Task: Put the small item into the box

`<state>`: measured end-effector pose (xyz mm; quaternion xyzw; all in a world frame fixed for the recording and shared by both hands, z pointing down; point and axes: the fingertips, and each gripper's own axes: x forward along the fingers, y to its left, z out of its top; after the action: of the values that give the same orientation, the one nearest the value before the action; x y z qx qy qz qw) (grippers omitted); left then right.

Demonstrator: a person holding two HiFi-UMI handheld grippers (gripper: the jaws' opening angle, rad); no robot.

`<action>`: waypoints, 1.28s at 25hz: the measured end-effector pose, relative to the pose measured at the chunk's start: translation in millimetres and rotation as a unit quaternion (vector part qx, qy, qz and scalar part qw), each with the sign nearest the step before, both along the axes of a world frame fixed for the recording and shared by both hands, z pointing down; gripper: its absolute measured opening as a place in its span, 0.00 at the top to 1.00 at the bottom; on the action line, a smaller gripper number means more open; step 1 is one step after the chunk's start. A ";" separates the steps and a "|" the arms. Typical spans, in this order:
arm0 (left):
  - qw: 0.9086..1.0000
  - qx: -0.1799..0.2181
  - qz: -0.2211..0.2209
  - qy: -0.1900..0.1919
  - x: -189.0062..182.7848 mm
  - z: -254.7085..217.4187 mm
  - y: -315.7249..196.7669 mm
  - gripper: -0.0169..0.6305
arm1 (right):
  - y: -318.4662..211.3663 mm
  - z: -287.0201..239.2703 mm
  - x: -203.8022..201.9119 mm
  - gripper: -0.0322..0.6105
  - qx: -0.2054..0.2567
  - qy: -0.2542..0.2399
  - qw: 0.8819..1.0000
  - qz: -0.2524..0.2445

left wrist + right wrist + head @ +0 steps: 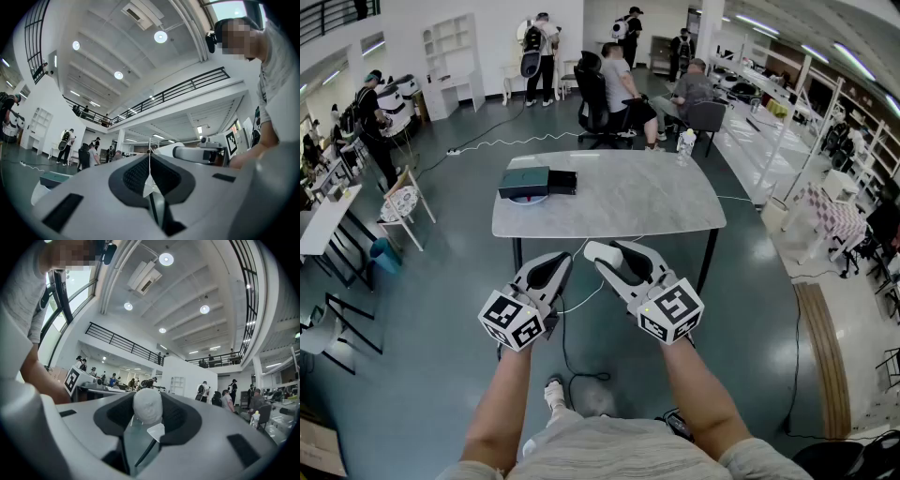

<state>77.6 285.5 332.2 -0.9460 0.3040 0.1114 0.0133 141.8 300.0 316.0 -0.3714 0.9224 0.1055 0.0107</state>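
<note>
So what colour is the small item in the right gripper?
White. The item shows best in the right gripper view.

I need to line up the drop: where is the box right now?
In the head view, the box sits at the left end of the table, ahead and slightly left of the left gripper.

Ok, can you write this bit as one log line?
left gripper: shut, empty; right gripper: shut on small white item; box: on table ahead
</note>
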 end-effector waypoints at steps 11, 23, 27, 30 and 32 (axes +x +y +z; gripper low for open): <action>1.000 -0.003 0.003 -0.003 2.2 0.1 -9.0 0.94 | -9.1 1.9 2.0 0.67 -0.005 0.000 1.000 0.000; 1.000 -0.017 0.000 -0.002 -12.4 7.4 -40.8 0.94 | -41.2 4.2 -15.0 0.67 -0.010 -0.007 1.000 -0.010; 1.000 -0.022 -0.001 0.000 -28.7 9.5 -67.4 0.94 | -67.3 7.3 -31.7 0.67 -0.017 -0.008 1.000 -0.009; 1.000 -0.022 0.002 0.000 -41.8 8.1 -92.0 0.94 | -91.2 5.0 -47.5 0.67 -0.019 -0.007 1.000 -0.010; 1.000 -0.022 0.006 0.000 -50.9 6.6 -109.6 0.94 | -108.2 3.4 -58.5 0.67 -0.020 -0.005 1.000 -0.008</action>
<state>26.7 175.9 338.8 -0.9480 0.3006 0.1047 -0.0079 83.3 191.9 319.4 -0.3644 0.9273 0.0852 0.0090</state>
